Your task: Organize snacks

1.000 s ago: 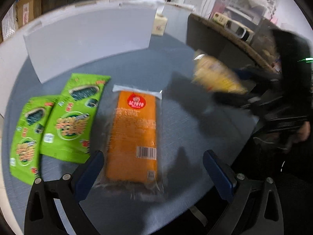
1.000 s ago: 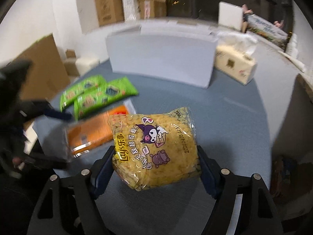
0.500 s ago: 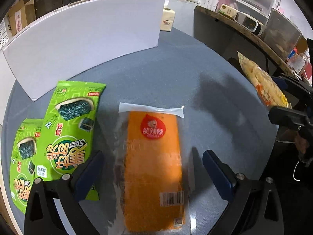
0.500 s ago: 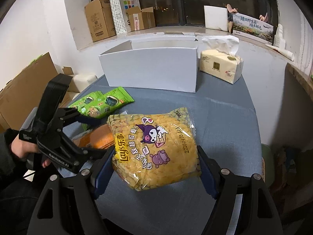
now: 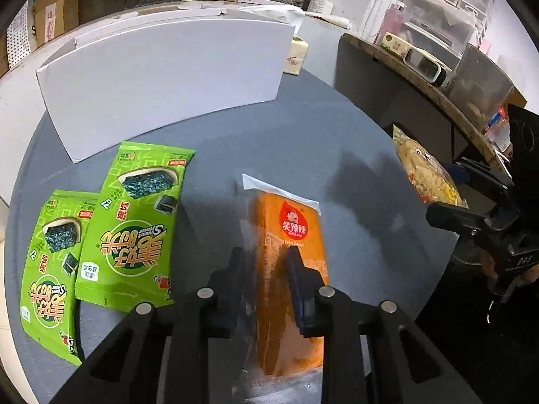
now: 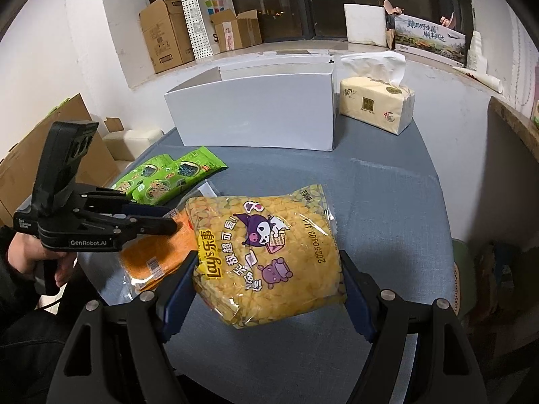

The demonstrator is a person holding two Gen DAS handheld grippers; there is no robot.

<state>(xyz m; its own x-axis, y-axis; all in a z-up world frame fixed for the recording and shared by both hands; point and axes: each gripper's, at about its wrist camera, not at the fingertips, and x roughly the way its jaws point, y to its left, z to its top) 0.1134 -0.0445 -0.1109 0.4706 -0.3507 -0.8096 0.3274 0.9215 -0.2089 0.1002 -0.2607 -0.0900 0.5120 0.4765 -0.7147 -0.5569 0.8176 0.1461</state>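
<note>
My left gripper (image 5: pixel 264 262) is shut on the left edge of an orange snack pack (image 5: pixel 293 269) lying on the grey round table (image 5: pixel 286 141); the pack also shows in the right wrist view (image 6: pixel 158 256). Two green seaweed packs (image 5: pixel 134 232) lie to its left, overlapping. My right gripper (image 6: pixel 266 276) is shut on a yellow Lay's chip bag (image 6: pixel 266 256), held above the table's right front; the bag also shows in the left wrist view (image 5: pixel 424 175). An open white box (image 6: pixel 256 114) stands at the table's back.
A tissue pack (image 6: pixel 377 104) sits right of the white box. Cardboard boxes (image 6: pixel 168 43) stand on the sill behind. A dark shelf (image 5: pixel 404 77) with clutter is beyond the table's right edge.
My left gripper has closed on the orange pack; its jaws were wide apart half a second ago. The right gripper keeps holding the chip bag, barely moved.
</note>
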